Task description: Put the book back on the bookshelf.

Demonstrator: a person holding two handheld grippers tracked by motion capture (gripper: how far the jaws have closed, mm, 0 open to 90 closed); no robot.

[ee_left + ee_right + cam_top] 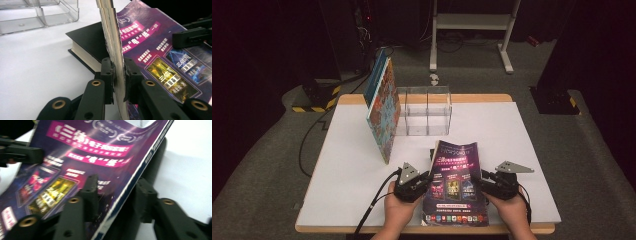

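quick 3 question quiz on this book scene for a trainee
1. True or false: the left claw is clamped on the page edge of the purple paperback book.
2. What lies under that book's far end? A) thick black hardcover book B) a mug C) a towel
3. Which thing leans against the clear plastic divided organiser?

Key: 1 true. 2 A. 3 the tall colourful patterned book, standing tilted at its left side.

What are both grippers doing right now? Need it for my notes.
Left gripper: shut on the purple book's page edge.
Right gripper: shut on its spine edge.
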